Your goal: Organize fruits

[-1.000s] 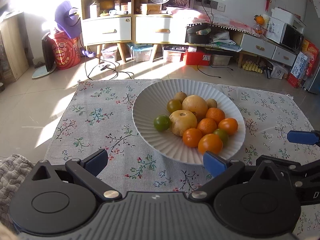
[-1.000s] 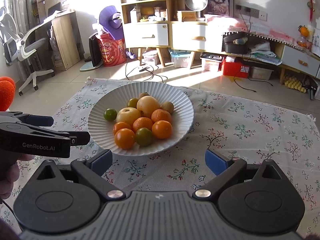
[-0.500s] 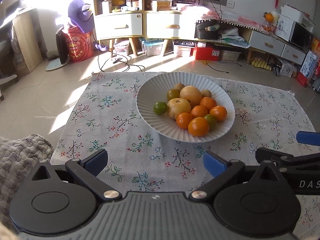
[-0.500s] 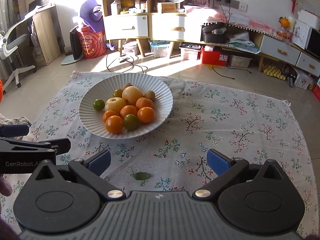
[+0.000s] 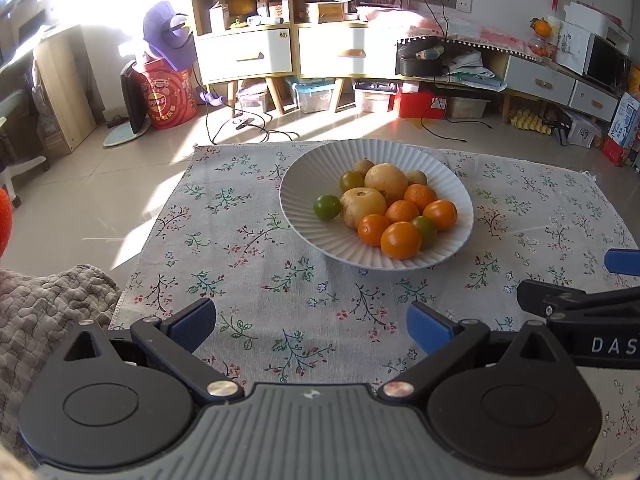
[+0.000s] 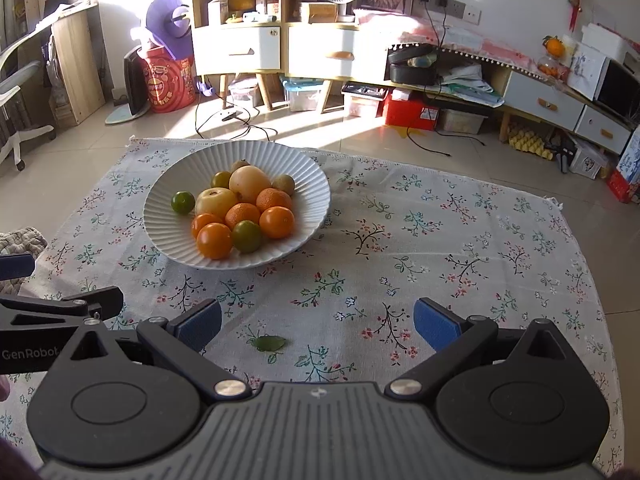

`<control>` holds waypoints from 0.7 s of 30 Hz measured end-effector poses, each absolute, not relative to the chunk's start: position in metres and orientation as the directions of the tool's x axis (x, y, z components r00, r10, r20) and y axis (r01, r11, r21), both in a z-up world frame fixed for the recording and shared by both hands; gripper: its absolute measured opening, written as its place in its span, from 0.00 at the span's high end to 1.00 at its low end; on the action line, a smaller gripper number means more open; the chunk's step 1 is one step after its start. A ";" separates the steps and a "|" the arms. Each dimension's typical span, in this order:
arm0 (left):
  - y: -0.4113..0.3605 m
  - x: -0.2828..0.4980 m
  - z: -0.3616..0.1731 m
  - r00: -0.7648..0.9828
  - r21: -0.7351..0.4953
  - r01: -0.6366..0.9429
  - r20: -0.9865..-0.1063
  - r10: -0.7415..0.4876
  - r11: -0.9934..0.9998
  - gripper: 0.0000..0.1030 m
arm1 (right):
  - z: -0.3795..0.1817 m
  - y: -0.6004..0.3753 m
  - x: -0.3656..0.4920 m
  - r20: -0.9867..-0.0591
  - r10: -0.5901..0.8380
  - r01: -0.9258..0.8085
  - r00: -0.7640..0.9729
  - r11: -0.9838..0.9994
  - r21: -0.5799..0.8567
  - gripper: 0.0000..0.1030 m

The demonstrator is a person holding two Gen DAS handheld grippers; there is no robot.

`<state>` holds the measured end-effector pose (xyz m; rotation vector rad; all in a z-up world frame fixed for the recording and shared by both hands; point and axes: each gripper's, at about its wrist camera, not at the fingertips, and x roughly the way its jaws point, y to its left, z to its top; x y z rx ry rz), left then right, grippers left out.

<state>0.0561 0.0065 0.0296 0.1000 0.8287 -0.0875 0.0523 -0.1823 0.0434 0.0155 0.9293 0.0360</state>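
Fruits (image 6: 240,212) sit piled in the white bowl (image 6: 312,216) on the flowered cloth (image 6: 440,240).
Both grippers, left (image 5: 310,326) and right (image 6: 318,320), have drawn back from the bowl, jaws spread and empty; sorting looks finished.

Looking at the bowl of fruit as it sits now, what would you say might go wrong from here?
The fruits are heaped in the white bowl, so lifting a lower orange may send others rolling. The lone green fruit lies on the sloped wall and could slip from an open gripper. The bowl sits on loose floral cloth, which might bunch if nudged.
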 end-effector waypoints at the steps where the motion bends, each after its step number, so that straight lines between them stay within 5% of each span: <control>1: 0.006 0.056 0.029 0.672 0.056 0.116 -0.739 -0.037 0.992 0.01 | 0.043 -0.182 0.052 -0.801 0.037 -0.024 0.597 0.999 0.027 0.01; 21: 0.007 0.054 0.026 0.665 0.066 0.109 -0.746 -0.024 0.992 0.01 | 0.042 -0.180 0.052 -0.809 0.035 -0.039 0.587 0.999 0.015 0.01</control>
